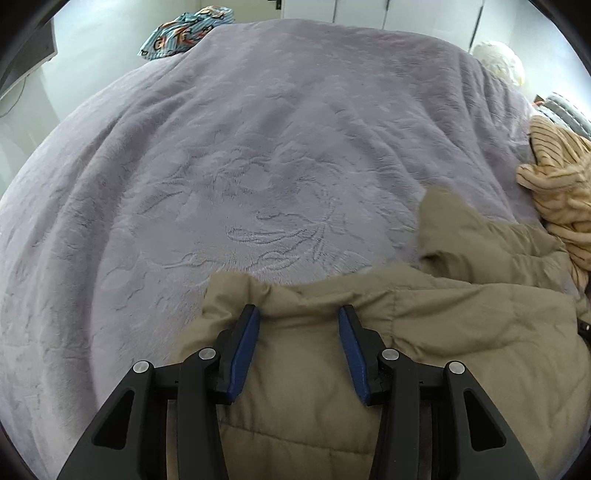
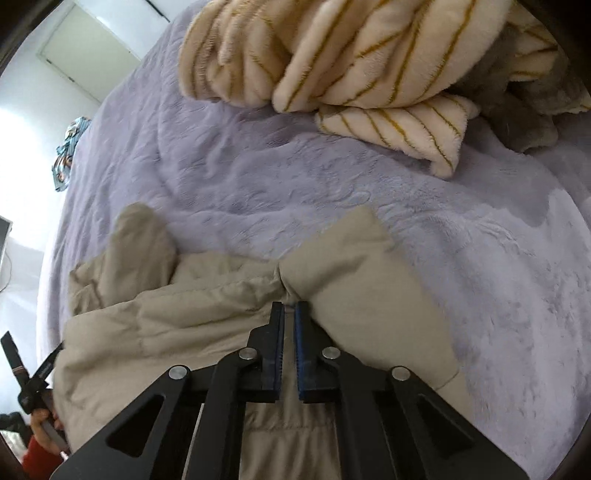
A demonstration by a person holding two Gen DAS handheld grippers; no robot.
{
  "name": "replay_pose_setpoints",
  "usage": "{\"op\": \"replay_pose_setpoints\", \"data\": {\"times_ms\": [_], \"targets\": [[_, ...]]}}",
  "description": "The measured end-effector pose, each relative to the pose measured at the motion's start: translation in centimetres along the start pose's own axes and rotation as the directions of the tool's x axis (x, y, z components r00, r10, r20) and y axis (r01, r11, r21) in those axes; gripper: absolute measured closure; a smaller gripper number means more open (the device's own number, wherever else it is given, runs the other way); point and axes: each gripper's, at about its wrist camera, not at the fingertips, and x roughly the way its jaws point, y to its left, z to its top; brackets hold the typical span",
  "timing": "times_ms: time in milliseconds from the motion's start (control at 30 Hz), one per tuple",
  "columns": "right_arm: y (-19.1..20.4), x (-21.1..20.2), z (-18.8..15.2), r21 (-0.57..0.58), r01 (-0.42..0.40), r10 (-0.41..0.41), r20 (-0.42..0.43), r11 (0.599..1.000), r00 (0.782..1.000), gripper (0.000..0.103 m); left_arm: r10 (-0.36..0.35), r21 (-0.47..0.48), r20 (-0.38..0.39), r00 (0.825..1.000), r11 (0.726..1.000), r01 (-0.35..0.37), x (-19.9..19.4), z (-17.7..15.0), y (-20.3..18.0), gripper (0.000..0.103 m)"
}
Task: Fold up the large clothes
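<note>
1. A beige quilted puffer jacket [image 1: 369,332] lies rumpled on the near part of a bed covered by a plush lavender blanket [image 1: 240,166].
2. The left gripper [image 1: 299,317] hovers over the jacket's far edge with its blue-padded fingers [image 1: 245,347] apart; the pads do not press the cloth.
3. The right gripper [image 2: 290,312] has its fingers together, tips at a crease of the jacket where a sleeve [image 2: 351,266] folds off to the right; I cannot tell whether any cloth is pinched.
4. A cream fleece throw with mustard stripes [image 2: 351,62] sits bunched at the bed's far right, apart from the jacket.
5. A blue patterned cloth [image 1: 184,29] lies at the far left corner.
</note>
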Motion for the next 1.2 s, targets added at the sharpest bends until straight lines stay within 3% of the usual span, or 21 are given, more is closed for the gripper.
{"op": "replay_pose_setpoints", "data": {"times_ms": [333,467,667,833,1100,1167,1200], "targets": [[-3.1,3.6,1.4,0.191,-0.043,0.038,0.028,0.981,0.999,0.103,-0.008,-0.068,-0.001,1.000,0.998,0.007,2.4,0.5,0.9,0.055],[-2.0,1.2,1.6,0.192,-0.011,0.000,0.058,0.981,0.998,0.099,0.005,-0.090,-0.009,1.000,0.996,-0.006,1.1,1.0,1.3,0.055],[-2.0,-2.4,0.4,0.197,0.020,-0.033,0.063,0.980,0.997,0.098,0.027,-0.114,0.015,1.000,0.993,-0.025,-4.0,1.1,3.2,0.055],[-2.0,-5.5,-2.9,0.208,-0.025,0.010,0.071,0.978,0.997,0.098,0.030,-0.117,0.024,0.999,0.993,-0.027,-9.0,-1.5,4.2,0.054],[-2.2,-9.2,-9.5,0.254,-0.094,0.089,0.032,0.963,0.996,0.097,-0.013,-0.122,-0.048,0.999,0.993,0.008,-12.9,-8.7,3.3,0.054],[-2.4,-10.2,-11.2,0.263,-0.101,0.099,0.020,0.960,0.995,0.096,-0.052,-0.125,-0.066,0.996,0.991,0.044,-13.5,-10.2,2.9,0.048],[-2.4,-10.4,-12.0,0.266,-0.104,0.105,0.011,0.958,0.994,0.092,-0.083,-0.129,-0.069,0.994,0.989,0.074,-13.8,-10.8,2.8,0.027]]}}
